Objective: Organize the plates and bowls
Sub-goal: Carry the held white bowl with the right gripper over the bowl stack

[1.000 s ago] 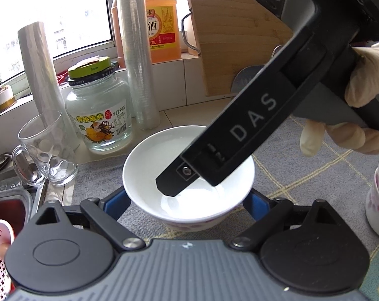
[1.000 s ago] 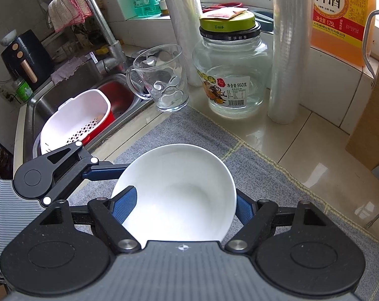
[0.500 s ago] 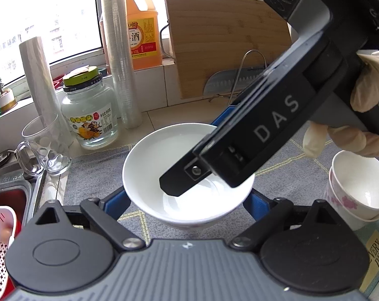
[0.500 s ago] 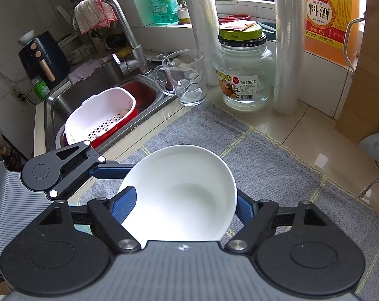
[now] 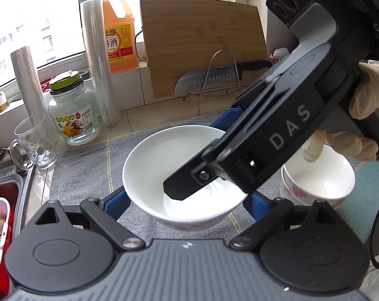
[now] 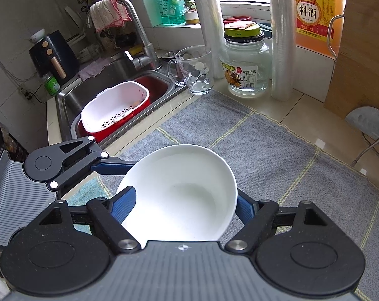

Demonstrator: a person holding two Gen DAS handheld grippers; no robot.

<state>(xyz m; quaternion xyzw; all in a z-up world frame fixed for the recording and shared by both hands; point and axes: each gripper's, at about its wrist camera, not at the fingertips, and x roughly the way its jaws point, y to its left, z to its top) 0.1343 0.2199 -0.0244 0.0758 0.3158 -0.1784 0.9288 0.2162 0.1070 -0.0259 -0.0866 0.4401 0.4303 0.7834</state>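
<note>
Currently, left wrist view: the white bowl (image 5: 182, 173) sits between the blue pads of the left gripper (image 5: 187, 200), jaws wide and seemingly closed against its sides, while the right gripper (image 5: 214, 165) pinches its far rim, one finger inside; stacked bowls (image 5: 317, 183) stand just beside on the grey mat (image 5: 84, 165). Right wrist view: same bowl held above the mat, one pad inside the rim and one outside, so I judge this a carry step, next needing alignment over the stack and a gentle lowering.

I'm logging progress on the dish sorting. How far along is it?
Done: small flowered bowls sit nested on the grey mat. In hand: a white bowl sits between the fingers of both the left gripper and right gripper. Left: stacking it; no plates are visible.
</note>
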